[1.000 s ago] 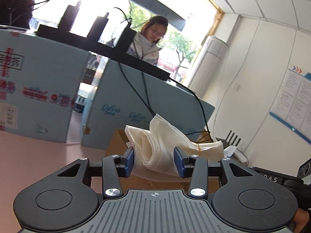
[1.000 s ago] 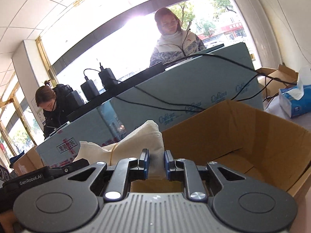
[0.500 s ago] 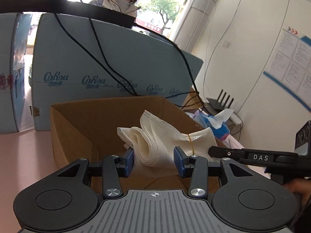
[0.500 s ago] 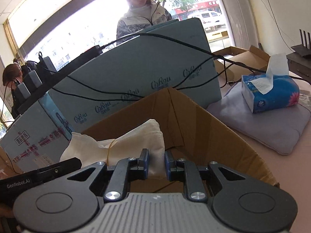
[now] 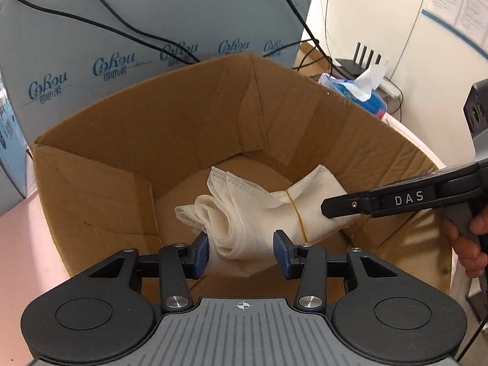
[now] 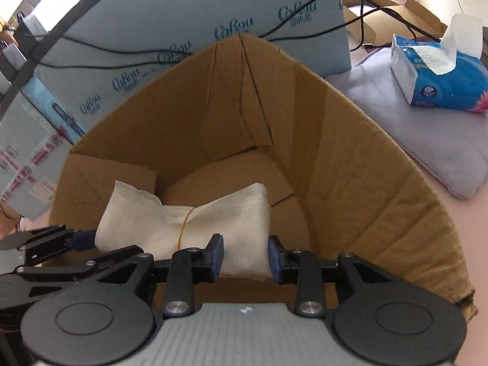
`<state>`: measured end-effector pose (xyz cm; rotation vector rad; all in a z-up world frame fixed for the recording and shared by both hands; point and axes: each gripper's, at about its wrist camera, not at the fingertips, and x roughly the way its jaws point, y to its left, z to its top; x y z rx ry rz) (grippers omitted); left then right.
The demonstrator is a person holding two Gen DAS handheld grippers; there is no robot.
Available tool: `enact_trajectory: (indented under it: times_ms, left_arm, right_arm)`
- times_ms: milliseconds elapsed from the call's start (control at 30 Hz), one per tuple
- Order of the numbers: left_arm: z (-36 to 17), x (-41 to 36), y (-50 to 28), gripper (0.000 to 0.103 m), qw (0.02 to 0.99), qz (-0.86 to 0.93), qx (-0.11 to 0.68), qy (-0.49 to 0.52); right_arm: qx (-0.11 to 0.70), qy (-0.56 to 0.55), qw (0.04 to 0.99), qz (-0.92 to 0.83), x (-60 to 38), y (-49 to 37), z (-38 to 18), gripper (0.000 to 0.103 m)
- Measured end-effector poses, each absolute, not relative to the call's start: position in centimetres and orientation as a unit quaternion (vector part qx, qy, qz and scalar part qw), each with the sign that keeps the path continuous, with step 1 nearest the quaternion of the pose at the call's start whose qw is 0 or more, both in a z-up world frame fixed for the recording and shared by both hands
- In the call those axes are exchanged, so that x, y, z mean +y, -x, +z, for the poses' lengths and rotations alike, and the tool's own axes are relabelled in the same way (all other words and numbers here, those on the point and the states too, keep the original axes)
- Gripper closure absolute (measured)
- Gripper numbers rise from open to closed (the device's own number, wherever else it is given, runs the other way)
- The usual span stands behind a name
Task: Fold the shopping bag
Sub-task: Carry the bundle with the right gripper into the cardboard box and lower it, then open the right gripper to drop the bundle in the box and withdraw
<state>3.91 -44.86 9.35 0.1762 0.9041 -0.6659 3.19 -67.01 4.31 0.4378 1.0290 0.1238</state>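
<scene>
Behind the cardboard box (image 6: 350,183), a tissue pack (image 6: 439,73) lies on grey cloth (image 6: 427,140).

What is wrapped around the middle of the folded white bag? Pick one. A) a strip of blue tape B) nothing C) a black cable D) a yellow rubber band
D: a thin yellow rubber band circles the middle of the folded white bag, which hangs over the open cardboard box.
</scene>
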Motion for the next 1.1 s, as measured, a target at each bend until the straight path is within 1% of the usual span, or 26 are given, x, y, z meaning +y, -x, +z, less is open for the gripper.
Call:
enact_trajectory:
  times_ms: [133, 167, 200, 267, 367, 533, 633, 700, 800, 867, 1033, 1100]
  left_arm:
    - [9.0, -45.7, -4.2, 0.059, 0.829, -0.313, 0.450, -0.109]
    - [9.0, -45.9, -4.2, 0.056, 0.826, -0.313, 0.454, -0.118]
    - [8.9, -46.2, -4.2, 0.050, 0.822, -0.313, 0.458, -0.128]
    - [8.8, -46.7, -4.1, 0.046, 0.816, -0.311, 0.463, -0.152]
    - [8.8, -47.6, -3.9, 0.038, 0.807, -0.310, 0.468, -0.183]
    - [8.7, -48.0, -4.2, 0.031, 0.802, -0.308, 0.471, -0.200]
    - [8.7, -47.9, -4.1, 0.026, 0.807, -0.306, 0.464, -0.198]
    - [8.8, -47.9, -4.0, 0.022, 0.811, -0.306, 0.458, -0.195]
    - [9.2, -47.6, -3.8, 0.017, 0.819, -0.308, 0.446, -0.189]
    - [9.7, -47.1, -3.5, 0.016, 0.827, -0.305, 0.435, -0.184]
    - [11.2, -45.3, -2.7, 0.015, 0.849, -0.309, 0.405, -0.142]
    - [12.3, -43.9, -2.0, 0.015, 0.864, -0.315, 0.376, -0.112]
  right_arm:
    - [0.521, -0.159, 0.837, 0.059, -65.5, -3.8, 4.4, 0.067]
    - [0.528, -0.148, 0.834, 0.059, -65.1, -3.9, 4.4, 0.067]
    - [0.534, -0.139, 0.832, 0.059, -64.9, -4.0, 4.4, 0.067]
    - [0.548, -0.115, 0.826, 0.058, -64.2, -4.3, 4.3, 0.067]
    - [0.567, -0.078, 0.818, 0.057, -63.2, -4.6, 4.4, 0.063]
    - [0.587, -0.016, 0.808, 0.055, -61.6, -4.8, 4.5, 0.046]
    - [0.584, 0.002, 0.810, 0.053, -61.0, -4.6, 4.9, 0.037]
    - [0.583, 0.005, 0.811, 0.052, -60.9, -4.3, 5.0, 0.036]
    - [0.577, 0.005, 0.815, 0.049, -60.8, -3.9, 5.2, 0.036]
    - [0.566, -0.003, 0.823, 0.043, -61.0, -3.7, 5.5, 0.035]
    - [0.525, -0.014, 0.851, 0.025, -60.4, -3.0, 7.3, 0.025]
    - [0.508, -0.011, 0.861, 0.020, -59.9, -2.5, 8.1, 0.025]
